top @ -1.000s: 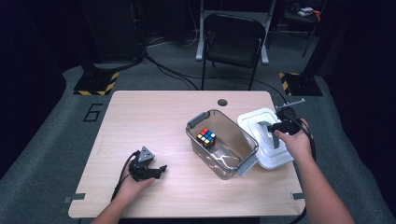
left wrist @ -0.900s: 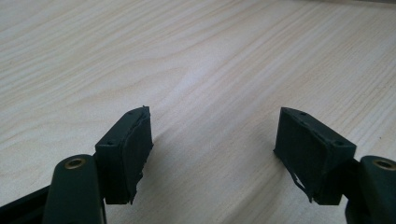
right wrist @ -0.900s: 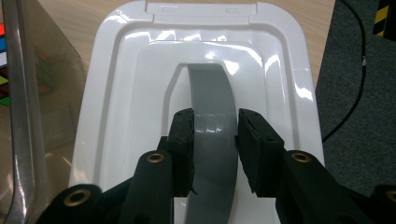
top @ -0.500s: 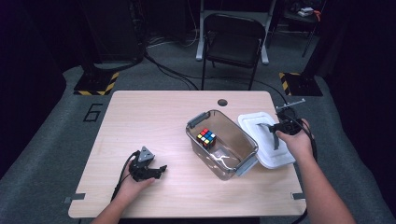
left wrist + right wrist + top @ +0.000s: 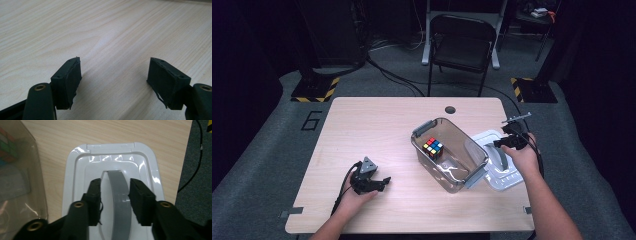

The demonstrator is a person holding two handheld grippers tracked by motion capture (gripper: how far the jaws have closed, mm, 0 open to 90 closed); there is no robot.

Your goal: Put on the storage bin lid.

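Beside white lid (image 5: 504,167), clear bin (image 5: 451,152) with cube (image 5: 432,148).

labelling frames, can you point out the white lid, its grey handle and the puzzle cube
white lid (image 5: 80,165): right gripper view, its bare upper left corner.
grey handle (image 5: 119,195): right gripper view, middle of the strap.
puzzle cube (image 5: 432,147): high view, its coloured top face.

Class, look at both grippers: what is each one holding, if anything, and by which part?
Nothing is held. The right gripper straddles the lid's grey handle with gaps either side; its jaws have just been opening. The left gripper is open over bare table.
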